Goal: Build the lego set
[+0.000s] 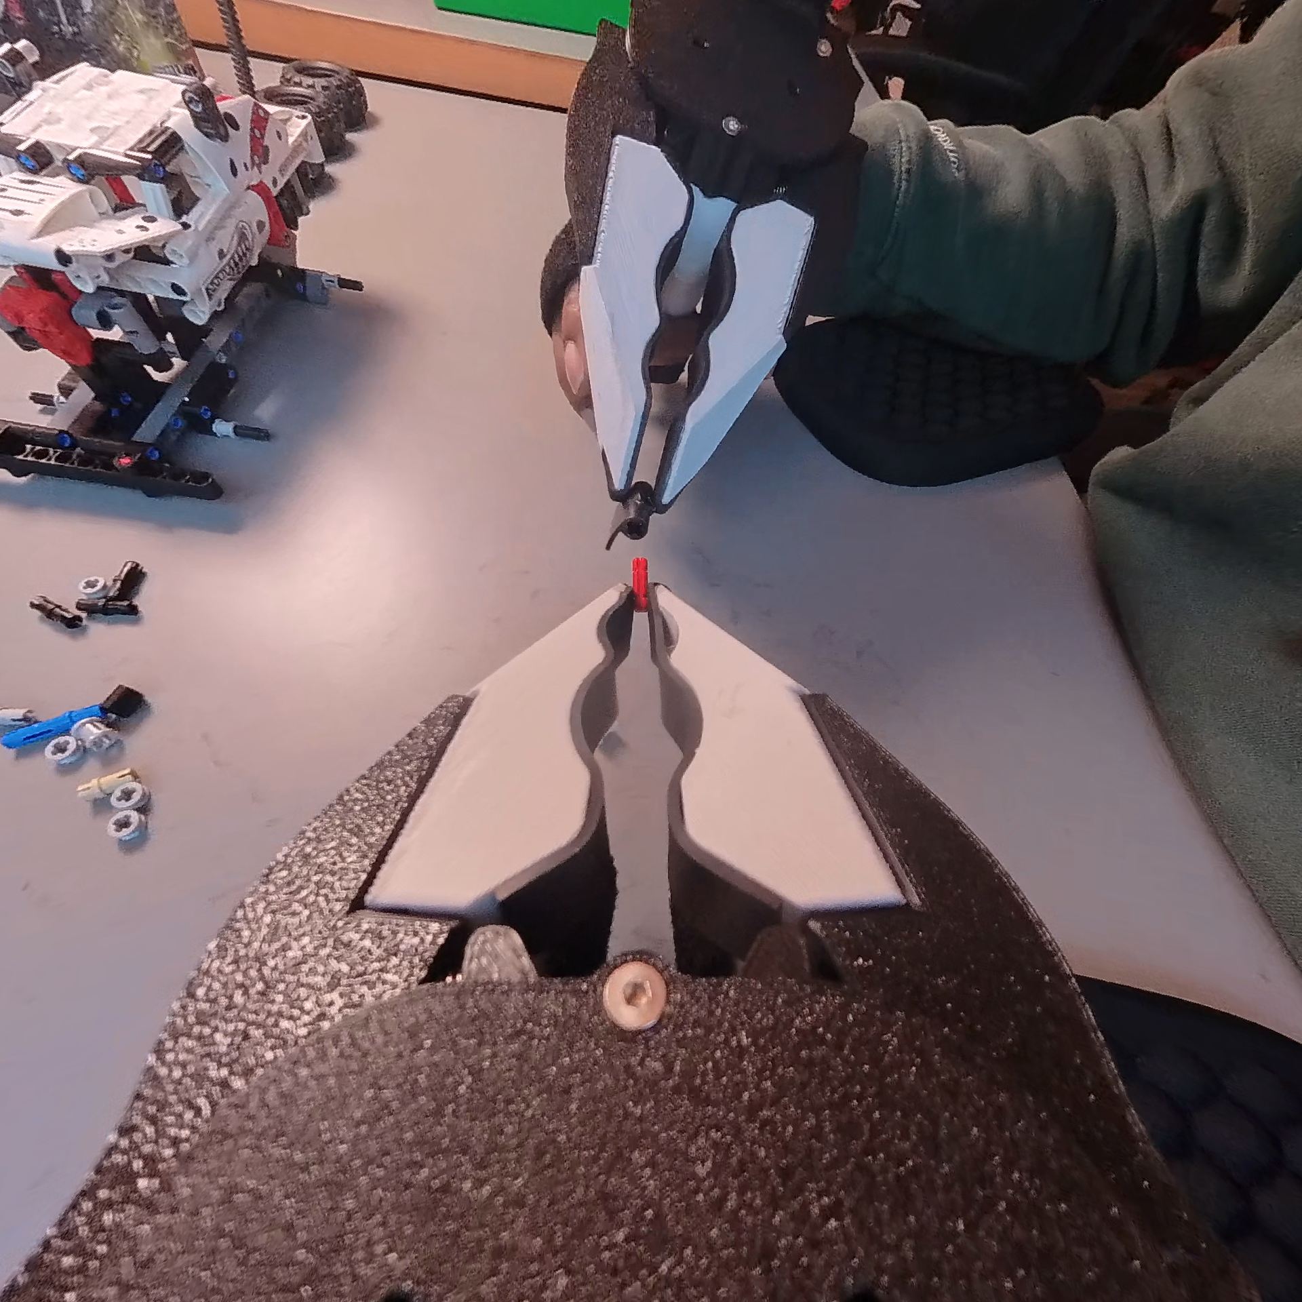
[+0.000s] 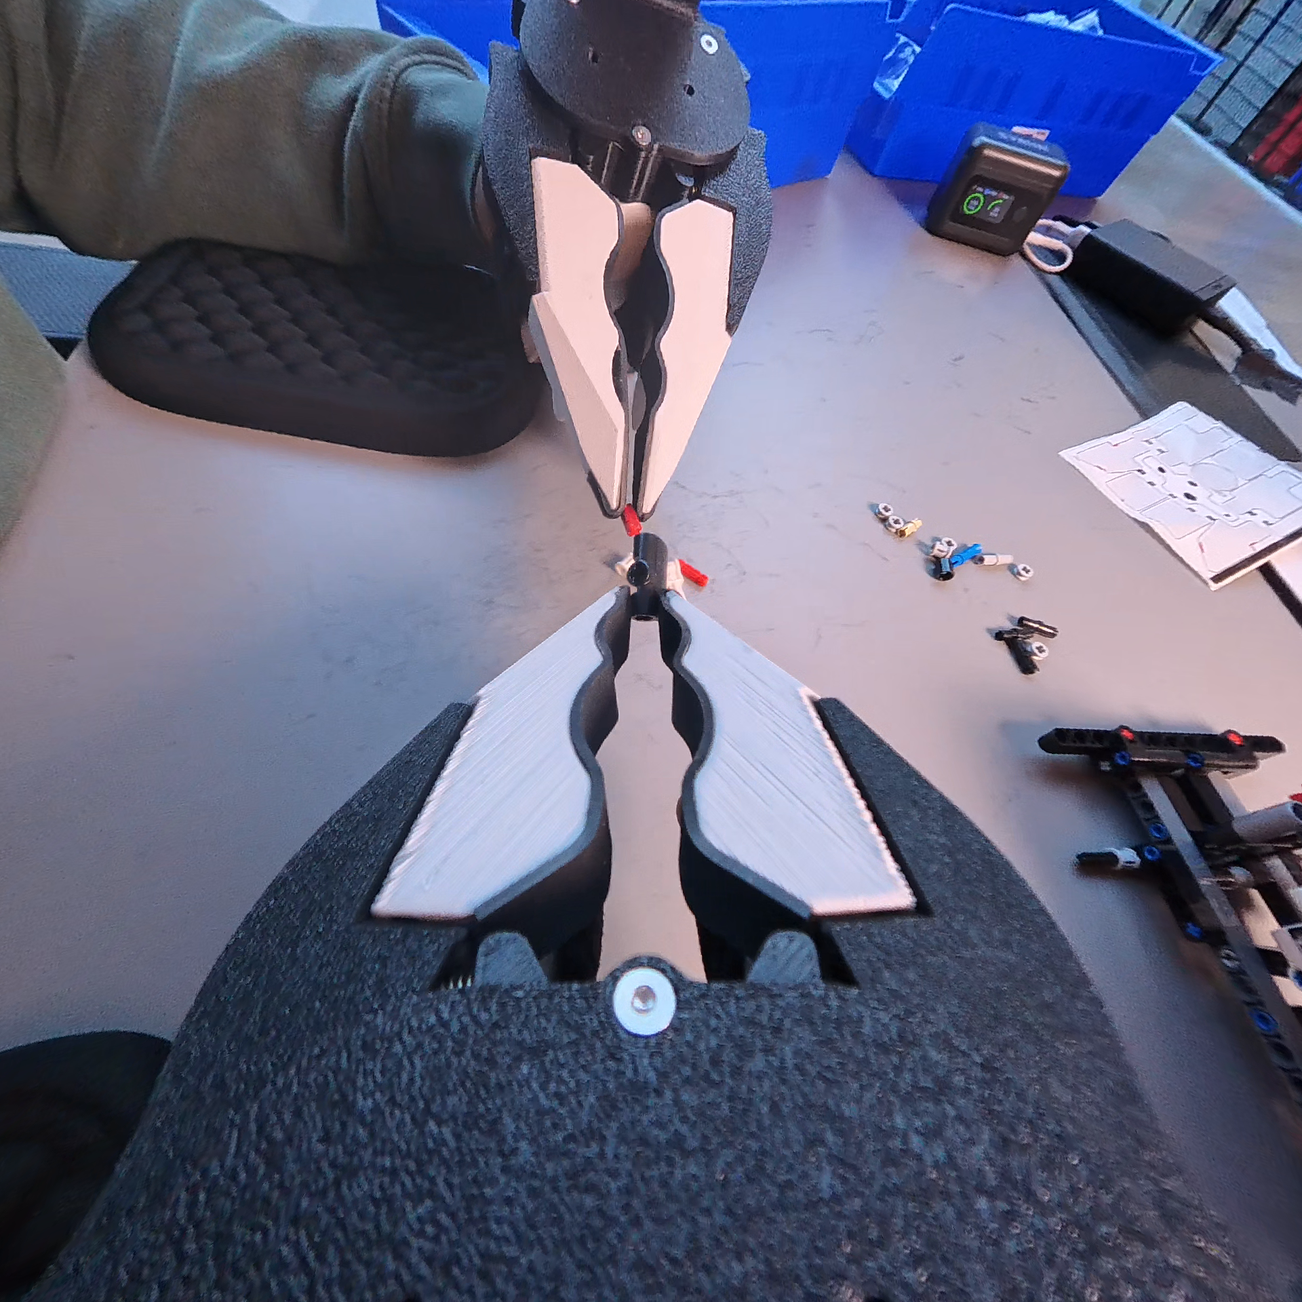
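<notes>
Presently, we record:
Left gripper [image 1: 640, 590]: we see it clamped on a red pin [image 1: 639, 583].
Right gripper [image 2: 643, 597]: clamped on a black connector [image 2: 647, 567], tip-to-tip, just apart.
Model [image 1: 141, 232]: far left on table [image 1: 437, 493].

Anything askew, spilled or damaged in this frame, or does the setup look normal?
Nothing stands out. The left gripper pinches a red pin, the right gripper a black connector, tips facing with a small gap. Loose small parts lie in clusters on the table, not scattered; the partly built model stands upright.
</notes>
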### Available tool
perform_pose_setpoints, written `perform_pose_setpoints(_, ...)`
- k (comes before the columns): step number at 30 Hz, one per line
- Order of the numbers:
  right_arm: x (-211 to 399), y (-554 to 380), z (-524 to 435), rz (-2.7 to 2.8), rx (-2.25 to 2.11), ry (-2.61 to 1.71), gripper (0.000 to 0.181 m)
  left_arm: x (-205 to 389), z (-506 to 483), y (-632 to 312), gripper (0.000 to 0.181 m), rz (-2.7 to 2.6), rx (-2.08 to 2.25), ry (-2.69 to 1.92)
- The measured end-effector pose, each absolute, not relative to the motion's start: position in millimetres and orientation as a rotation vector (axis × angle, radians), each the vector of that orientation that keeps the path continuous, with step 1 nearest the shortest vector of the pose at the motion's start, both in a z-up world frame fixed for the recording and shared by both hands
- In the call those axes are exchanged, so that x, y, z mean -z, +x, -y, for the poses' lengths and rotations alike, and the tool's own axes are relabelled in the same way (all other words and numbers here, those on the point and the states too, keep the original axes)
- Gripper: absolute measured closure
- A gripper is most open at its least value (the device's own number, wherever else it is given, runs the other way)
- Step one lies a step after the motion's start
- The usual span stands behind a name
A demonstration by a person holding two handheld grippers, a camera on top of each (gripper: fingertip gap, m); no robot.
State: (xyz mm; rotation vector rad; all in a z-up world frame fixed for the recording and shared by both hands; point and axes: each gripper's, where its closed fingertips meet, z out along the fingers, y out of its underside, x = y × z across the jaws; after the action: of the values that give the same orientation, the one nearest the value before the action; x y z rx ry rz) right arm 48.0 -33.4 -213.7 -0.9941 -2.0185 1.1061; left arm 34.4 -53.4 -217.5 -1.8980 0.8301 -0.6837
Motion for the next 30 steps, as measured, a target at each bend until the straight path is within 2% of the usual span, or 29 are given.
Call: perform_pose_setpoints(30,260.5,54.9,55.9,2.282,-0.817,-0.879,0.175,268.8,70.1,42.7,0.180,-1.062,0.554,-2.142)
